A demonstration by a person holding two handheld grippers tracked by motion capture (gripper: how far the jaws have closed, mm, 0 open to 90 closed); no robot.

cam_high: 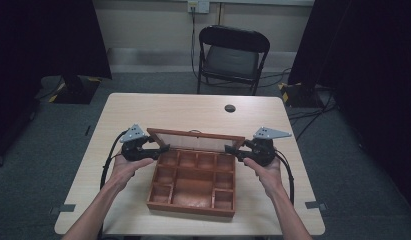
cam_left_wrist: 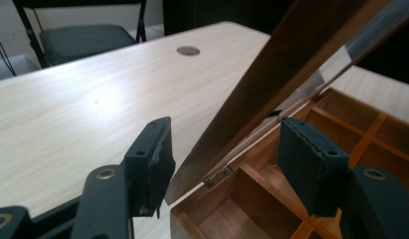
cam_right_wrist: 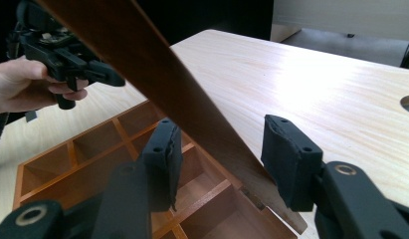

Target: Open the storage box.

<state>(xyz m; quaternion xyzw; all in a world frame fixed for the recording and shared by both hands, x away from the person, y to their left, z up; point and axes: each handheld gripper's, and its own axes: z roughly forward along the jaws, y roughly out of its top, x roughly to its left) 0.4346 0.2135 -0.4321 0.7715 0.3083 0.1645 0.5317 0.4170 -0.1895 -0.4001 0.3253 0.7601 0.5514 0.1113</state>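
High view: we see a shallow brown wooden box with divided compartments (cam_high: 193, 182) lying near the middle of the pale wood-grain surface (cam_high: 143, 107), its wood-framed lid with a clear pane (cam_high: 195, 139) raised on the far, hinged edge and tilted. The left gripper (cam_high: 163, 149) stands at the lid's left end and the right gripper (cam_high: 230, 149) at its right end, each held in one hand of the person.

Left gripper view: the jaws stand apart, straddling the lid's side rail just above a small brass hinge (cam_left_wrist: 218, 175); we see gaps on both sides, so nothing is clamped. Right gripper view: the jaws are likewise released, set on either side of the opposite rail, with the left gripper (cam_right_wrist: 105, 74) farther off across the box.

Handling, as we judge it: the box is stiff and probably moderately light; the lid is rigid but the pane, which may be glass or acrylic (we cannot tell from these views), should be treated as fragile. The smooth finished wood may slip in the jaws. We would grip the wooden rails at both ends, never the pane, and move both ends together so that the hinges are not twisted. All compartments appear empty.
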